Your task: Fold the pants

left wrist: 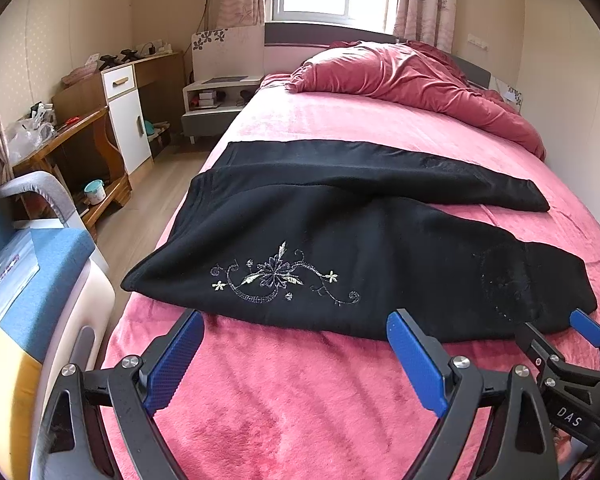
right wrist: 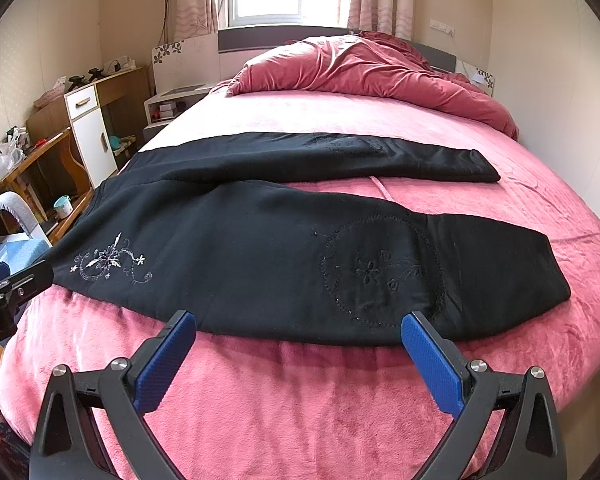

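Note:
Black pants (left wrist: 340,240) lie spread across a pink bed, waist at the left, two legs running right; they also show in the right wrist view (right wrist: 284,248). The near leg has pale flower embroidery (left wrist: 276,274) by the waist and a dark stitched circle (right wrist: 380,272) near the cuff. My left gripper (left wrist: 296,326) is open and empty, just short of the near hem by the embroidery. My right gripper (right wrist: 300,332) is open and empty at the near hem by the stitched circle; it also shows in the left wrist view (left wrist: 588,326).
The pink blanket (left wrist: 300,400) covers the bed. A rumpled red duvet (left wrist: 400,72) lies at the far end. A blue chair (left wrist: 32,264), wooden desk (left wrist: 80,128) and white cabinet (left wrist: 128,120) stand to the left. A wall runs along the right.

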Tool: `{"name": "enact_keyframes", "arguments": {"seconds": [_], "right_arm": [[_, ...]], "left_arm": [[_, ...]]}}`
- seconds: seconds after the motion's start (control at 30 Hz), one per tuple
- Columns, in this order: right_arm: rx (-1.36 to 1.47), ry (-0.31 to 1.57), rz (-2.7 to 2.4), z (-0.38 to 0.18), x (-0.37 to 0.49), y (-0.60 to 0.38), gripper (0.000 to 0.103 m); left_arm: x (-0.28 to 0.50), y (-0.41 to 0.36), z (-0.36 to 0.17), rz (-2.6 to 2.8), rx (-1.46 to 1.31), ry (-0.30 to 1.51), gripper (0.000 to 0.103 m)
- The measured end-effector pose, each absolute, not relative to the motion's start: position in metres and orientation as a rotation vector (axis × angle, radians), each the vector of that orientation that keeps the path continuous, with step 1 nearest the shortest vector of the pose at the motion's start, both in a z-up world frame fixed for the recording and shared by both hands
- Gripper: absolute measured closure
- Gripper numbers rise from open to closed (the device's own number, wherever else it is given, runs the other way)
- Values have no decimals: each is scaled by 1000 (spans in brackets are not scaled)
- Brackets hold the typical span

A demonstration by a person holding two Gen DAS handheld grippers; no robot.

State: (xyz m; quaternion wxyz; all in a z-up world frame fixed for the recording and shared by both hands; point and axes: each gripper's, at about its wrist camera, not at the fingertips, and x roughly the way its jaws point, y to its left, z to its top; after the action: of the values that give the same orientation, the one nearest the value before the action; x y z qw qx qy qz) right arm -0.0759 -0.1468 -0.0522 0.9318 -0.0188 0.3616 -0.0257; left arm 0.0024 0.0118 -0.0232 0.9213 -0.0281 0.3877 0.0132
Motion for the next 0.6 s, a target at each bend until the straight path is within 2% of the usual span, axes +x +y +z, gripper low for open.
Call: {"name": "enact_keyframes", "arguments": {"seconds": [0.6], "right_arm": [[-26, 757, -62, -58, -75, -153, 0]], "left_arm": [[4, 13, -27, 21, -60, 819, 8]]}}
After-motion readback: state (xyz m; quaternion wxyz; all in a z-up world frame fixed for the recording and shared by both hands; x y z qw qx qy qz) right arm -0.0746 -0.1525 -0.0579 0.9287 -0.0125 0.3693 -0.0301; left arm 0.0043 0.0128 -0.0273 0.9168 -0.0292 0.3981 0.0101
